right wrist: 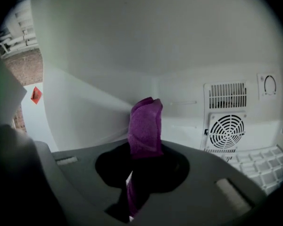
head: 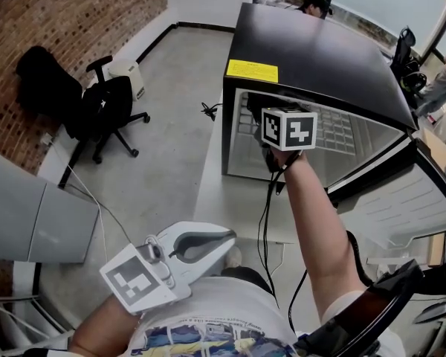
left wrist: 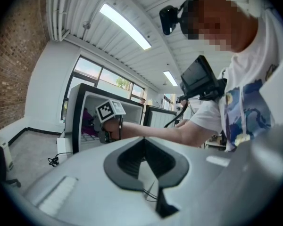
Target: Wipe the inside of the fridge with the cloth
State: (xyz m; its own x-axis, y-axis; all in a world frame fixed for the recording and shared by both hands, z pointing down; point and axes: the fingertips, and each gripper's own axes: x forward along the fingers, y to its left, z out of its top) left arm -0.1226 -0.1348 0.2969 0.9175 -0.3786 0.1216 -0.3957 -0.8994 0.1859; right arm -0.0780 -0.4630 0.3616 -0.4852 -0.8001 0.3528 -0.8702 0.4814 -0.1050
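Note:
A black mini fridge (head: 312,50) stands on a white table (head: 212,207), and its door (head: 405,199) is swung open to the right. My right gripper (right wrist: 144,142) reaches into the fridge. Only its marker cube (head: 288,129) and the arm behind it show in the head view. It is shut on a purple cloth (right wrist: 145,124), whose upper end lies close to the corner of the white inner walls; I cannot tell whether it touches them. My left gripper (head: 227,238) hangs low by my body, away from the fridge, shut and holding nothing.
A round fan grille (right wrist: 225,131), a slotted vent (right wrist: 225,95) and a dial (right wrist: 270,85) sit on the fridge's back wall above a wire shelf (right wrist: 259,166). A black office chair (head: 108,106) and a cable (head: 208,110) are on the floor at left.

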